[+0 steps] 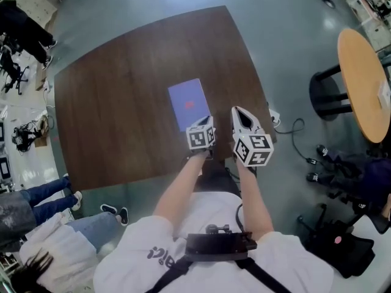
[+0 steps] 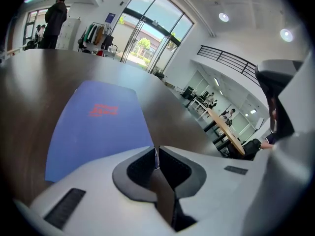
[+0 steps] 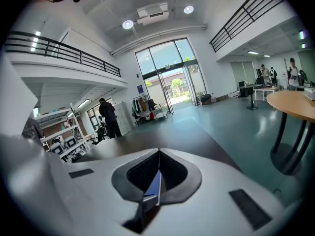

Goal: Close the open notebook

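Chest rig: closest to the head view we see a black mount [image 1: 220,246] strapped over a white shirt. Both forearms reach forward from it to the grippers.
Notebook: we find the blue notebook [image 1: 188,102] [image 2: 98,124] lying flat and closed on the tabletop, with the red print on its cover facing up. It lies about mid-table, a little toward the near edge.
Left gripper: we read the jaws of the left gripper [image 1: 206,121] [image 2: 156,149] as together, with only a hairline slit at the tips and nothing clamped. It hangs at the notebook's near right corner. In the left gripper view the cover lies ahead and to the left of the tips. We cannot tell whether it touches the cover.
Right gripper: the jaws of the right gripper [image 1: 240,111] [image 3: 159,152] also meet at the tips. A thin blue sliver shows in the slit behind them, and we cannot tell what it is. This gripper sits just right of the left one, beside the notebook and apart from its cover.
Tabletop: we see dark brown wood [image 1: 116,96] [image 2: 29,82] [image 3: 162,134] with squared corners, standing on a grey floor.
Surroundings: to the right stands a round wooden table [image 1: 363,84] [image 3: 290,100] on a black pedestal, with cables [image 1: 293,130] on the floor between. At the left edge we see legs in jeans [image 1: 46,194]. A standing person in dark clothes [image 2: 55,18] [image 3: 108,116] shows beyond the far side.
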Action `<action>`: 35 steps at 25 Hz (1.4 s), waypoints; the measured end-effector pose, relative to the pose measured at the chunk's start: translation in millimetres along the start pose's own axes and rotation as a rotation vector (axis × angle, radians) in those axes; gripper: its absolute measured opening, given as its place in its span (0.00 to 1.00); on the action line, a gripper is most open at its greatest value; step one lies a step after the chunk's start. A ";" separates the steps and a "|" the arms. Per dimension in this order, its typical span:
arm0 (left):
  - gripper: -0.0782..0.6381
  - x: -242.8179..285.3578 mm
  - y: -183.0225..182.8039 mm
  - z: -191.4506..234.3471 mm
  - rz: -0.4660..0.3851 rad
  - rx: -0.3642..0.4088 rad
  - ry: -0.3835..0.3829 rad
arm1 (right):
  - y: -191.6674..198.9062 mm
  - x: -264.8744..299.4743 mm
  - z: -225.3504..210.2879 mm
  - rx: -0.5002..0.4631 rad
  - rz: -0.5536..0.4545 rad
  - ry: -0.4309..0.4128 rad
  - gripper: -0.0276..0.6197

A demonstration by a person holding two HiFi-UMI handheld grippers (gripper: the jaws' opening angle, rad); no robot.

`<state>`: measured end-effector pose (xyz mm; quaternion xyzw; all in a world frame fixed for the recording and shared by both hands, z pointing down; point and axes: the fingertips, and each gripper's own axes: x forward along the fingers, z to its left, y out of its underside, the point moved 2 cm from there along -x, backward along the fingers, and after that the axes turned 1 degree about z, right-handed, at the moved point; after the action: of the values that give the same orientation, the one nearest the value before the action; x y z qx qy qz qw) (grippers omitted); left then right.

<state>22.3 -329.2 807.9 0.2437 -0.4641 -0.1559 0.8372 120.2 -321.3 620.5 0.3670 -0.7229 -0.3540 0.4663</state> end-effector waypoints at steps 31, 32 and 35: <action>0.13 -312.2 -166.0 -15.6 -0.765 0.315 -0.101 | -92.7 -43.0 179.0 -0.289 -0.254 -0.306 0.05; 0.12 -319.2 -167.6 -15.8 -0.778 0.326 -0.110 | -94.4 -44.7 186.2 -0.304 -0.260 -0.313 0.05; 0.12 -332.3 -168.1 -16.1 -0.802 0.342 -0.117 | -95.8 -47.5 200.4 -0.328 -0.270 -0.323 0.05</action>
<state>-142.9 -303.0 474.8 0.5306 -0.3986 -0.4029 0.6303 -33.7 -292.4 455.9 0.3181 -0.6654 -0.5795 0.3466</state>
